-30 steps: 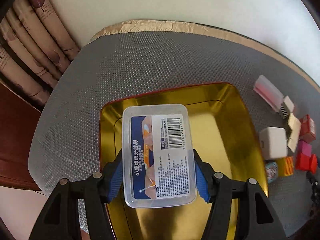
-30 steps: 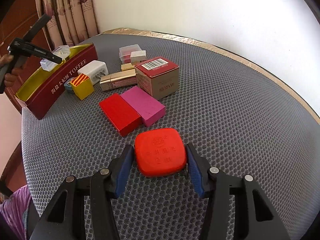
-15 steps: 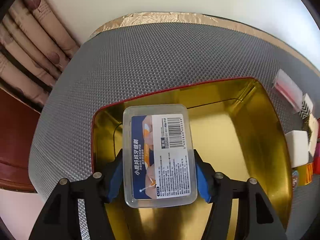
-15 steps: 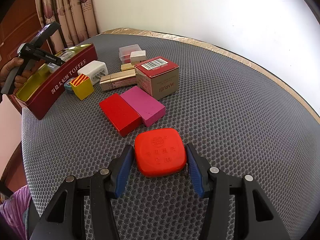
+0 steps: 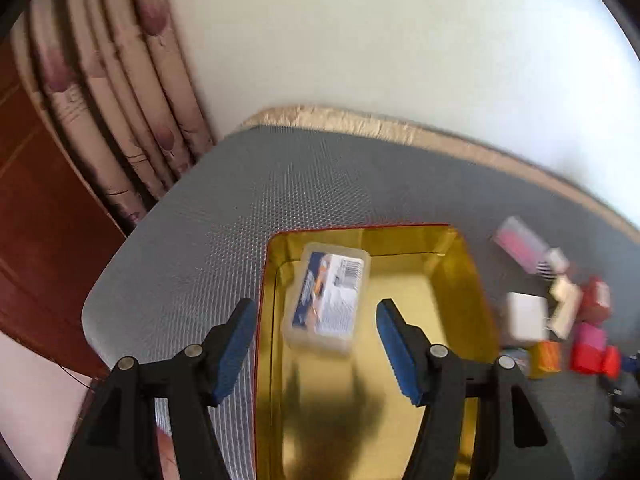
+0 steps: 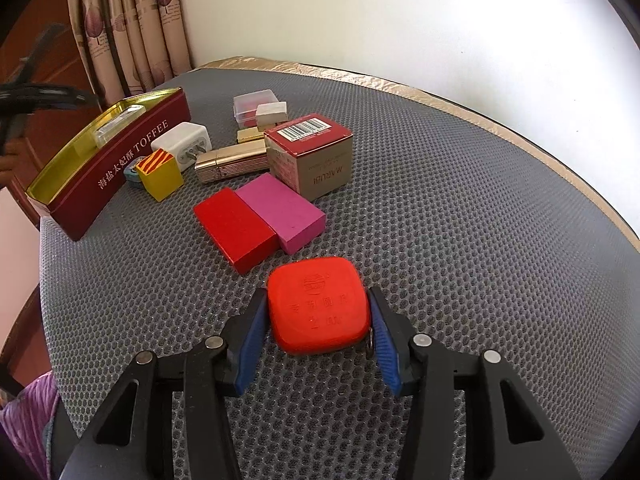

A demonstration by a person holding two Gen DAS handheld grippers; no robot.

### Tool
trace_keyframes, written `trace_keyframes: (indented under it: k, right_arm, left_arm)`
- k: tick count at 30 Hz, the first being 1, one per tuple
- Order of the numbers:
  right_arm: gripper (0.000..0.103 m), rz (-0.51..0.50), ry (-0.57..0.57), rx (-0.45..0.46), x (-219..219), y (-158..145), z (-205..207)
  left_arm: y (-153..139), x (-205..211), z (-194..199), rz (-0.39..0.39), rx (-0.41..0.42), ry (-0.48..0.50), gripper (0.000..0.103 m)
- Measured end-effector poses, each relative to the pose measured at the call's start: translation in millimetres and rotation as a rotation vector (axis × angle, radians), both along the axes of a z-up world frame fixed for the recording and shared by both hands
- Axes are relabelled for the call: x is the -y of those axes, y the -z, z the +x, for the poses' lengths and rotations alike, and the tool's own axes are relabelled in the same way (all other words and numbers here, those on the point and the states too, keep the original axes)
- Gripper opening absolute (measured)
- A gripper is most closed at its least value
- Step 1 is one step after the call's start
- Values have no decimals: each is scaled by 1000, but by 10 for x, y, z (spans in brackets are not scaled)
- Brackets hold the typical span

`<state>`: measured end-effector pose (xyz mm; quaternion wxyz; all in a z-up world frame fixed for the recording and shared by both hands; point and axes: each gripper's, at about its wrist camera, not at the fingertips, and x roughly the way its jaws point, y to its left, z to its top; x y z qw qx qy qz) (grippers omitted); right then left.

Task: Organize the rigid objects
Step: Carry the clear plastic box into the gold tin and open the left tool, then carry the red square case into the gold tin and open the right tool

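Closing right hand-held gripper [image 6: 316, 330] around rounded red case [image 6: 318, 306]; left hand-held gripper [image 5: 314, 338] released.

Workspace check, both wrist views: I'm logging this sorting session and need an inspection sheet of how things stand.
Surface: round table under grey mesh mat, gold edging.
Job's things: clear plastic box lies in the toffee tin; red rounded case on the mat.
Clutter: red block, pink block, yellow cube, white charger, gold case, Marubi carton, small clear box.
Grippers: left gripper open above the tin, empty; right gripper closing around the red case.
Cables: nothing seen.
Surroundings: curtain, white wall, wooden panel.
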<state>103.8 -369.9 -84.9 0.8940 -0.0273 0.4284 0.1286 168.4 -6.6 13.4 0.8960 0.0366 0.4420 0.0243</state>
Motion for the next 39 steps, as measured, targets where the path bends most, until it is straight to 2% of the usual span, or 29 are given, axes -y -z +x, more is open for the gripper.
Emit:
trace_keyframes:
  k: [6,11,16,23,28,32,36,39]
  right_arm:
    - [45,-12,33,-6,-19,-19,-28]
    - [45,28,71,-28,0,-47,-108]
    - [45,82,96,-65,-9,-108,-189]
    - [45,181,86,-73,-166,-389,-244]
    - [45,249,15,-45,-553,-767,-156]
    - [45,280,-81,-15,-1053,-1109,15]
    - [45,259,-177,2,-1625,-1330,257]
    - [45,223,-241,10,-2055,-1387,444]
  left_arm:
    - [-121,34,-817,-80,5,-9,64]
    - [38,100,-1264,-62,-44,-40,64]
    - [253,188,-1486,-15,-89,-44,64]
    - [399,159,-1551,-10,-122,-26,64]
    - [419,131,-1554,-13,-124,-21,64]
    - [443,100,-1536,-21,-131,-21,64]
    - [481,54,-1520,-32,-142,-26,64]
    - [508,16,-1506,-35,-151,-33,64]
